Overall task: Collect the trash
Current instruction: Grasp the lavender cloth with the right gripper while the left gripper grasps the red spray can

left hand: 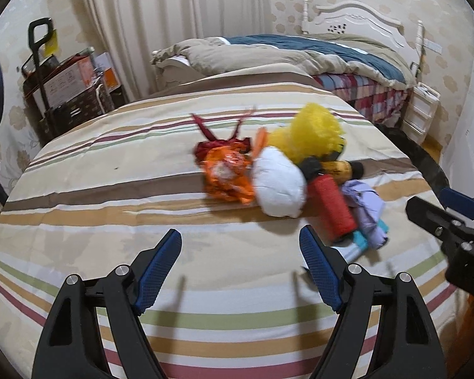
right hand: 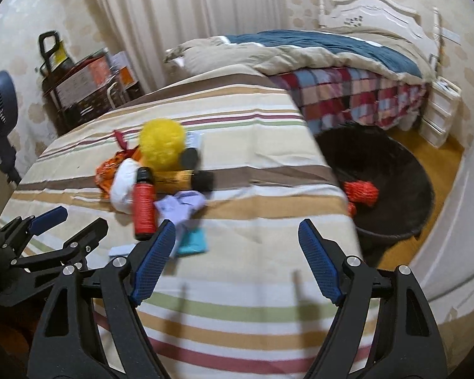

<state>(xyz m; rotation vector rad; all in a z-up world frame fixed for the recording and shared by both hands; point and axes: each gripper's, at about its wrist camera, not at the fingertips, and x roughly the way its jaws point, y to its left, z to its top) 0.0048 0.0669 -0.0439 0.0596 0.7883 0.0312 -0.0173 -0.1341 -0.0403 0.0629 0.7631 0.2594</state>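
The striped cover lies bare in front of both grippers, so passage there is free. Ahead sits the trash pile, packed tight, pieces touching. Off the bed's edge the black bin stands open-topped on the floor, nothing over it.

Left gripper hovering open over striped sheet; beyond, heaped: orange wrapper, white wad, red bottle, yellow fluff.
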